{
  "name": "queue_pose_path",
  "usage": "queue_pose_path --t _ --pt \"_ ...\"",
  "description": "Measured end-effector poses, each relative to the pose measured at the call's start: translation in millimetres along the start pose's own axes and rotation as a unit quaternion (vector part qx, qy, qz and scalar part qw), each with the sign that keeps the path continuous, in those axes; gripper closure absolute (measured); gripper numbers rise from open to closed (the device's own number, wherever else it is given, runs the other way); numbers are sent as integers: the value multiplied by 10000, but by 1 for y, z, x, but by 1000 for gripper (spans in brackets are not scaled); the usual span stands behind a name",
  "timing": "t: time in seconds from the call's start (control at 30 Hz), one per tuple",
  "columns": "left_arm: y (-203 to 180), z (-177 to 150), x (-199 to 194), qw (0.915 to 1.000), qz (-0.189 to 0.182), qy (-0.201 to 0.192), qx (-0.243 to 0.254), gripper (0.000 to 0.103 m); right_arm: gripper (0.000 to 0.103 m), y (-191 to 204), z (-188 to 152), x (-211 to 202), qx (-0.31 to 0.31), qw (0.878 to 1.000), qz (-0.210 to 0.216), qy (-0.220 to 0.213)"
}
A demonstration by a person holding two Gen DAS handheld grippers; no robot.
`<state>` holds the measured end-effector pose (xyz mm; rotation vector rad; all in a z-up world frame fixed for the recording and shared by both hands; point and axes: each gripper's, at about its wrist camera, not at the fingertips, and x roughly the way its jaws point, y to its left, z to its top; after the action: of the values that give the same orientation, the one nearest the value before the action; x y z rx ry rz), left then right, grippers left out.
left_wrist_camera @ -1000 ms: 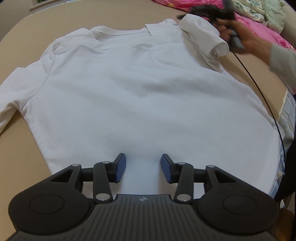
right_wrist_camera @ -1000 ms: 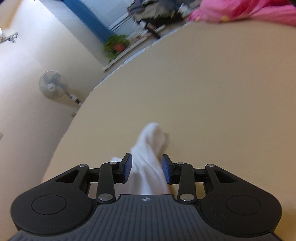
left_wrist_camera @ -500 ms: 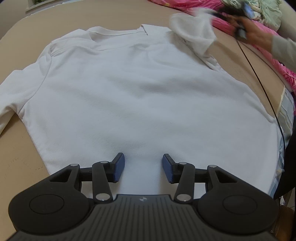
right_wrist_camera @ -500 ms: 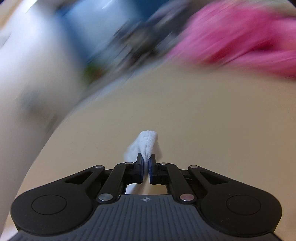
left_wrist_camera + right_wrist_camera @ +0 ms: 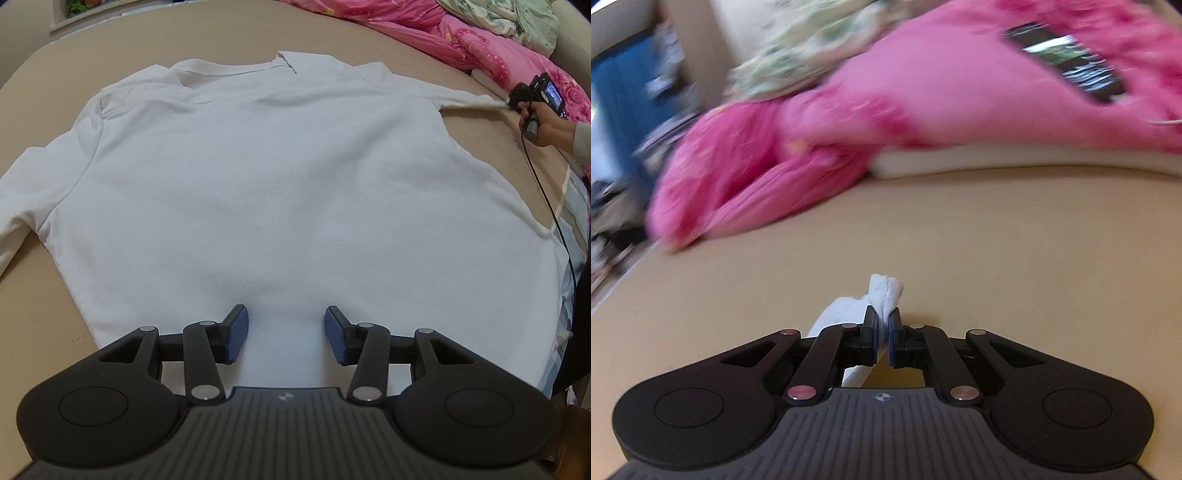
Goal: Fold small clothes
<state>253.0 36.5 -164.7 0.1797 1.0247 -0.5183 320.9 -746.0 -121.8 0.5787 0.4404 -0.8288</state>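
A white shirt [image 5: 280,184] lies flat on the tan surface [image 5: 33,343], collar at the far side. My left gripper [image 5: 283,334] is open and hovers over the shirt's near hem, empty. My right gripper [image 5: 882,332] is shut on the end of the shirt's right sleeve [image 5: 884,291], which bunches out past the pads. In the left wrist view the right gripper [image 5: 511,103] holds that sleeve [image 5: 469,101] stretched out straight to the right. The shirt's left sleeve [image 5: 14,218] runs off the left edge.
Pink bedding [image 5: 461,33] and a pale floral cloth [image 5: 517,18] are heaped along the far right; they fill the blurred right wrist view [image 5: 923,110]. A black cable [image 5: 554,214] hangs from the right hand. The surface's right edge [image 5: 565,184] is close.
My right gripper shut on the folded-over right sleeve, then pulled it out to the right until it lay straight. My left gripper stayed open over the hem.
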Motion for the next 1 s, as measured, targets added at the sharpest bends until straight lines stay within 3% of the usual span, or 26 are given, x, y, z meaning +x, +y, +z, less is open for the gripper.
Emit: queue_pose_path --t 0.07,0.1,0.2,0.27,0.33,0.4,0.5,0.57,0.63,0.7,0.77,0.9,1.0 --pt "1 1 0 10000 -22 17 -19 51 98 -6 -5 14 -52 9977 -289 610" --pt "2 1 0 10000 -34 21 -31 51 98 -5 -9 11 -242 9972 -374 609" --pt "2 2 -2 10000 -42 3 -40 50 93 12 -20 -12 -991 9930 -551 324" --pt "1 1 -6 10000 -20 -36 -30 50 80 18 -19 -27 -1065 9903 -893 84" --pt "0 -1 -11 10000 27 -49 -44 50 80 25 -15 -57 -911 9910 -966 -181" --pt "-1 -2 -17 9998 133 -94 -68 50 80 33 -10 -85 -871 9950 -450 -203" --pt "-1 -5 -31 9991 247 -296 -203 50 78 50 -18 -148 -1006 9917 793 109" --pt "0 -9 -43 9981 270 -438 -339 51 73 59 -24 -186 -1163 9791 1605 466" --pt "0 -17 -57 9969 264 -536 -505 51 67 65 -39 -230 -1485 9587 2269 861" --pt "3 -31 -73 9957 252 -599 -656 63 67 70 -53 -266 -1822 9353 2767 1241" --pt "6 -47 -86 9941 299 -609 -843 76 66 68 -74 -294 -2151 9165 2947 1641" --pt "17 -89 -109 9851 357 -454 -1620 77 66 50 -125 -326 -2617 8864 3066 2276" --pt "16 -118 -117 9763 389 -302 -2107 77 66 28 -165 -339 -2914 8737 2874 2629"
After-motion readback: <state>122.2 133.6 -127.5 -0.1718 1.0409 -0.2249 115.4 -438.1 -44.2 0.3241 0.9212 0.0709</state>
